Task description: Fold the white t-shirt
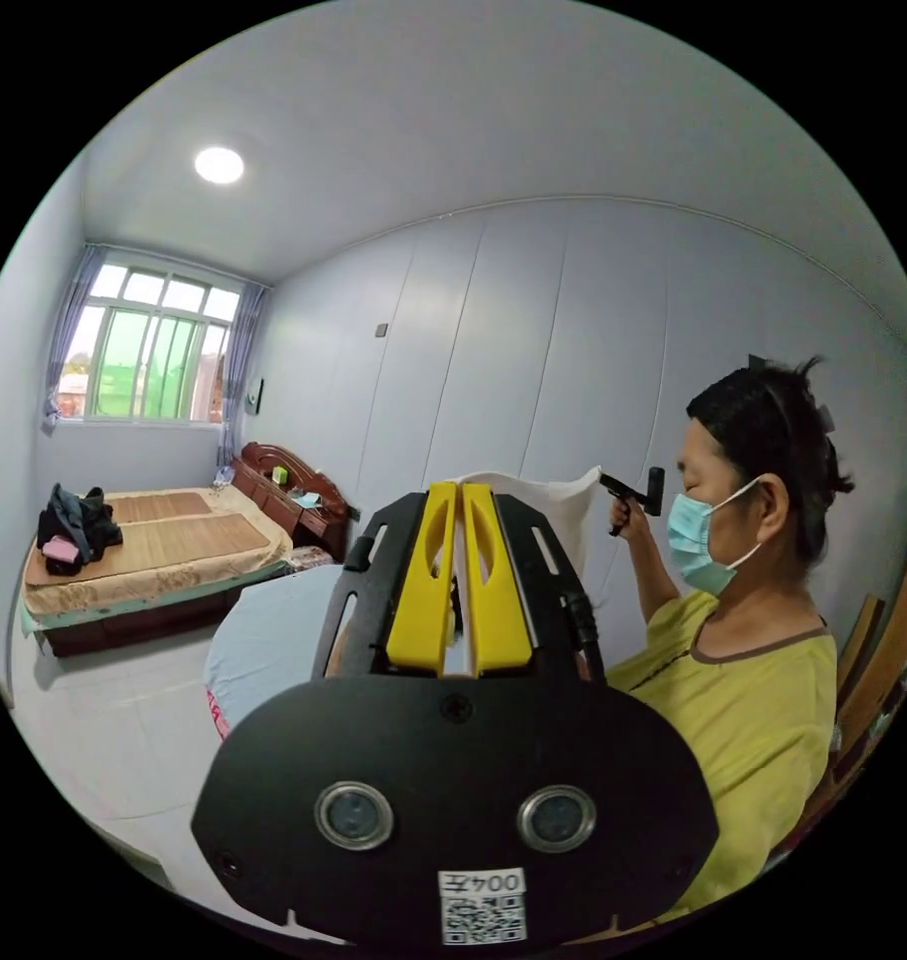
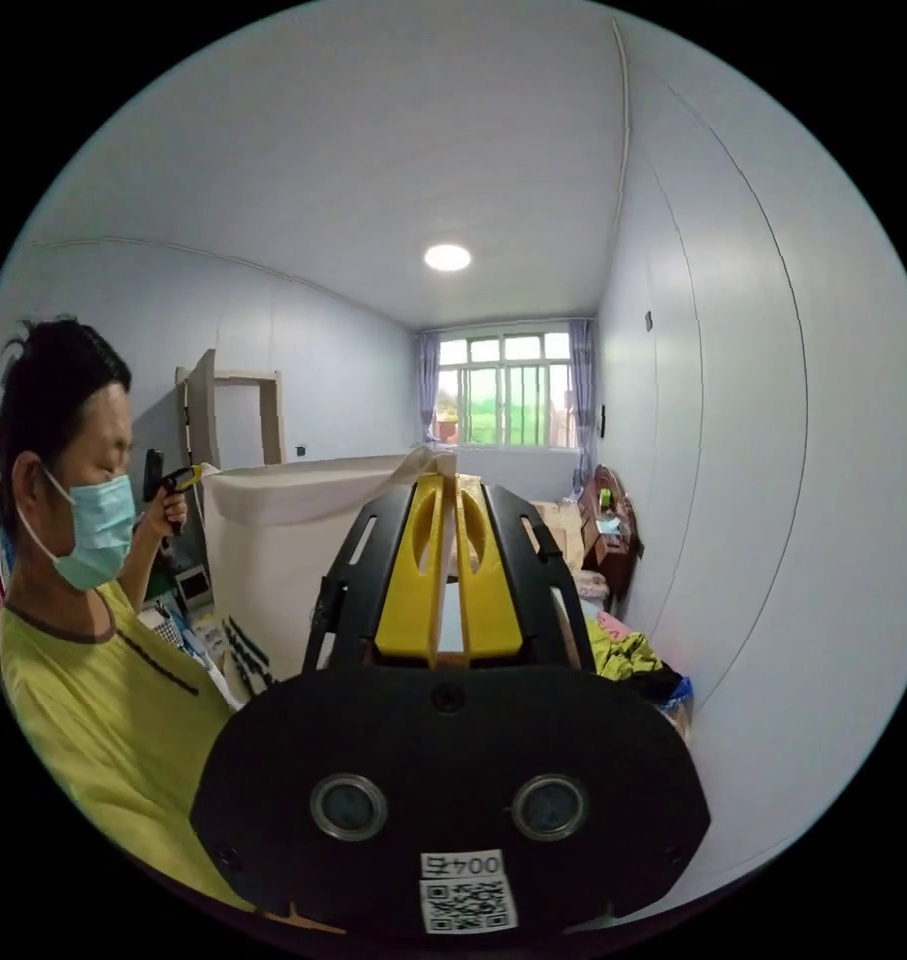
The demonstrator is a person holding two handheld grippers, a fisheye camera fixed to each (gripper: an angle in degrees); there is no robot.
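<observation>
The white t-shirt is off any surface, held up in the air and stretched between the two tools. In the left gripper view the left hand-held gripper has its yellow jaws drawn together on the cloth's upper edge, with a sliver of white fabric between them. Beyond its tips the same edge runs across to the right hand-held gripper, gripped in the person's raised hand; at that distance I cannot tell from this view how its jaws stand.

The right gripper view settles it: the right hand-held gripper's own yellow jaws are closed on the other top corner, the fabric bunching at their tips. From there the top edge stretches away to the left hand-held gripper at the far corner, and the shirt hangs below as a broad flat sheet.

Judging by this, the task is at an early stage. The garment has been picked up by two points along one edge and spread, but no crease or folded layer shows anywhere on the hanging panel. What remains is likely all of the folding itself: laying the shirt down on the pale-covered surface beneath the left hand-held gripper, bringing sides or sleeves inward, then doubling it over
</observation>
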